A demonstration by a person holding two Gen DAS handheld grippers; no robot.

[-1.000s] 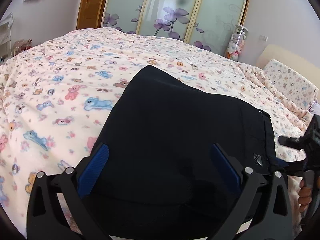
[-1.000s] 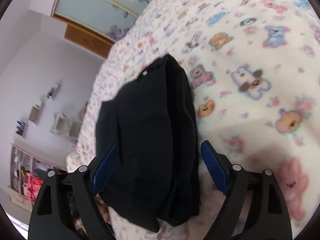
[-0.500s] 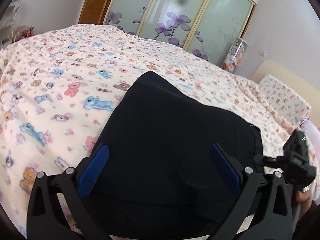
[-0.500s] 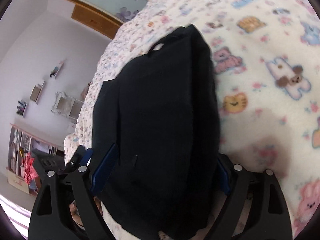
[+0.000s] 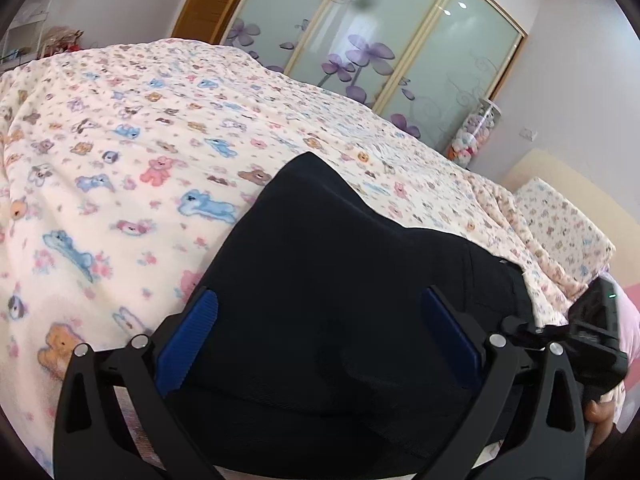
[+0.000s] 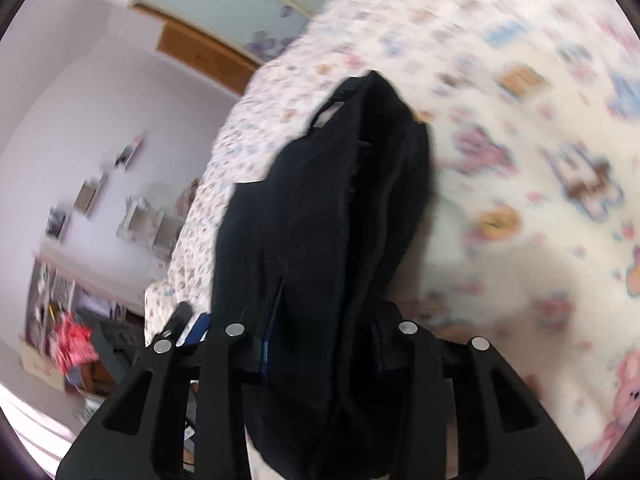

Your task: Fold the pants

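The black pants (image 5: pixel 340 260) lie folded on the bear-print blanket (image 5: pixel 140 160). My left gripper (image 5: pixel 320 336) hovers low over their near end, open, its blue pads (image 5: pixel 188 344) wide apart and clear of the cloth. My right gripper (image 6: pixel 320 340) is closing its jaws on the pants (image 6: pixel 320 200) at their edge. The fabric is bunched into a thick ridge between its pads (image 6: pixel 264 344), which press on it. In the left wrist view the right gripper (image 5: pixel 592 336) shows at the pants' right side, with a fingertip of the hand below it.
The blanket (image 6: pixel 520 160) covers the whole bed around the pants. A wardrobe with flowered glass doors (image 5: pixel 380 40) stands behind the bed. A pillow (image 5: pixel 560 224) lies at the right. Shelves and clutter (image 6: pixel 72 320) line the wall off the bed's left edge.
The right gripper's jaws went from wide apart to pinched on the pants' edge, and the cloth bunched up and rose. The left gripper rolled a little and stayed open.
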